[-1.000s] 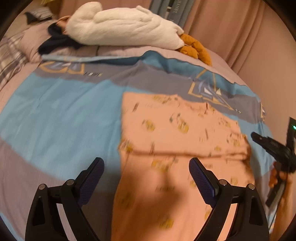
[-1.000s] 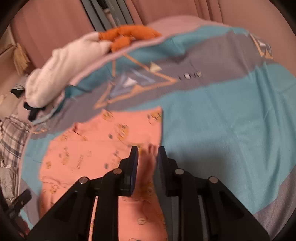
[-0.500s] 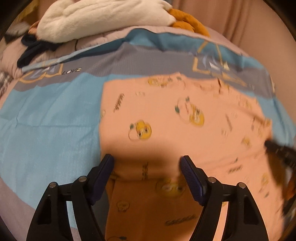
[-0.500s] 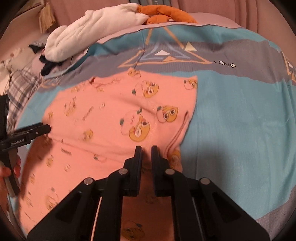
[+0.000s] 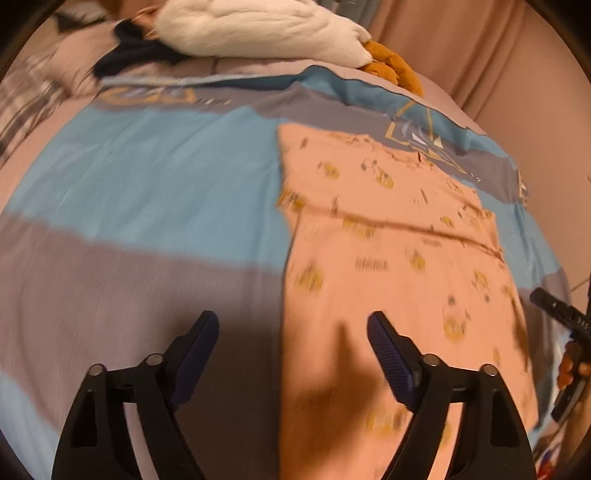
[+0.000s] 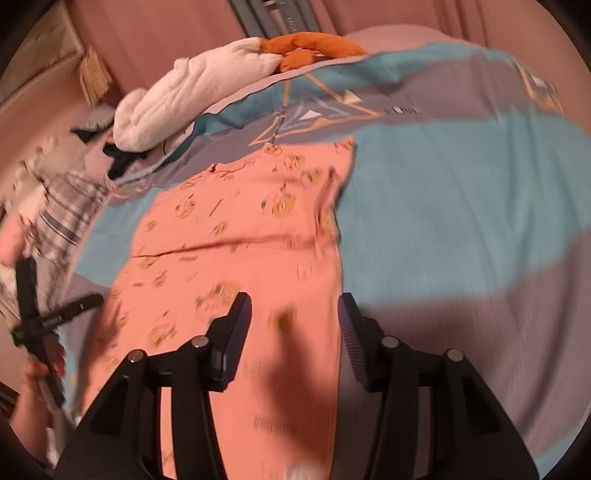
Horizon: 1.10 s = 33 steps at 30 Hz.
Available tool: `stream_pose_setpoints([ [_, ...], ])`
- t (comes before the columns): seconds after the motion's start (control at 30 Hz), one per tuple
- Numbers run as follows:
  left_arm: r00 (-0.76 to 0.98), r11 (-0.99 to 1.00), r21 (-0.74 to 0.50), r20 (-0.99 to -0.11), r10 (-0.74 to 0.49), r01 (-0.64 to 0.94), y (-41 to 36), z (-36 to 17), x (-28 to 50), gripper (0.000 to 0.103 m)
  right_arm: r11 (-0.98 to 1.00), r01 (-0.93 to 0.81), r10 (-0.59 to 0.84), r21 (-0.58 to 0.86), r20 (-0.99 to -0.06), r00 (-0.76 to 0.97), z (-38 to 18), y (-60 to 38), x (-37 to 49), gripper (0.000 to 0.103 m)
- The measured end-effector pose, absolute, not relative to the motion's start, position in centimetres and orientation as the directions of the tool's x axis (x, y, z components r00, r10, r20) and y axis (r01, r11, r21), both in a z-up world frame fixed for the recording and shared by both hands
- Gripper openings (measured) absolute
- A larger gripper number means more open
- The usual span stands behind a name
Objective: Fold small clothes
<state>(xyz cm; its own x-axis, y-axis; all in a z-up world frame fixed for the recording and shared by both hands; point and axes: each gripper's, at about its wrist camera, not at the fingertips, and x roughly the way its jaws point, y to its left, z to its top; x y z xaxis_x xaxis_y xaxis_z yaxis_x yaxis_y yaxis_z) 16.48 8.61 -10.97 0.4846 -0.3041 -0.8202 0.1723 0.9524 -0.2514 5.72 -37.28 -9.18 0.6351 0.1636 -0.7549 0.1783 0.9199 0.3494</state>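
Two hand-held grippers are mine, both over the bed. My left hand-held gripper [image 5: 291, 354] stands wide and its jaws are opening; nothing is gripped, and the left edge of the pink garment [image 5: 388, 236] runs up between its fingers. My right hand-held gripper [image 6: 295, 328] is about half apart, jaws opening, holding nothing, with the pink garment [image 6: 240, 221] lying flat under it and its right edge near the right finger. The garment rests on the blue and grey bedcover [image 5: 155, 184], with a crease across its middle. At twelve o'clock in the left view sit a white plush [image 5: 258, 29] and an orange plush [image 5: 391, 70].
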Motion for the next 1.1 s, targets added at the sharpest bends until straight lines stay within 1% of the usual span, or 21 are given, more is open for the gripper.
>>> stream_pose_setpoints([
  [0.07, 0.468, 0.944, -0.290, -0.820, -0.329, 0.155, 9.5, -11.2, 14.5, 0.086, 0.906, 0.200, 0.173, 0.372, -0.759, 0.628, -9.5, -37.2, 3.7, 0.057],
  [0.27, 0.414, 0.907, -0.403, -0.810, -0.416, 0.123, 10.9, -12.2, 10.9, 0.086, 0.878, 0.214, 0.226, 0.429, -0.763, 0.606, -10.5, -36.6, -1.1, 0.058],
  [0.37, 0.398, 0.872, -0.474, -0.782, -0.480, 0.120, 11.3, -12.7, 9.4, 0.086, 0.861, 0.211, 0.265, 0.463, -0.761, 0.592, -11.1, -36.6, -2.7, 0.058],
  [0.47, 0.387, 0.856, -0.498, -0.769, -0.509, 0.136, 11.1, -12.8, 8.3, 0.086, 0.846, 0.216, 0.294, 0.487, -0.764, 0.574, -11.9, -36.6, -4.0, 0.058],
  [0.6, 0.350, 0.821, -0.541, -0.745, -0.568, 0.180, 10.3, -13.0, 7.6, 0.086, 0.815, 0.199, 0.353, 0.544, -0.738, 0.574, -12.6, -36.4, -5.1, 0.058],
  [0.77, 0.300, 0.770, -0.610, -0.711, -0.636, 0.188, 9.5, -13.5, 8.5, 0.087, 0.781, 0.184, 0.405, 0.596, -0.709, 0.577, -13.2, -36.0, -4.9, 0.058],
  [0.87, 0.278, 0.723, -0.669, -0.671, -0.688, 0.172, 9.0, -13.8, 10.3, 0.088, 0.746, 0.181, 0.444, 0.641, -0.681, 0.583, -13.8, -36.3, -3.9, 0.058],
  [1.1, 0.262, 0.651, -0.746, -0.606, -0.751, 0.139, 8.3, -14.6, 14.1, 0.088, 0.681, 0.186, 0.498, 0.708, -0.635, 0.591, -14.7, -37.0, -0.1, 0.053],
])
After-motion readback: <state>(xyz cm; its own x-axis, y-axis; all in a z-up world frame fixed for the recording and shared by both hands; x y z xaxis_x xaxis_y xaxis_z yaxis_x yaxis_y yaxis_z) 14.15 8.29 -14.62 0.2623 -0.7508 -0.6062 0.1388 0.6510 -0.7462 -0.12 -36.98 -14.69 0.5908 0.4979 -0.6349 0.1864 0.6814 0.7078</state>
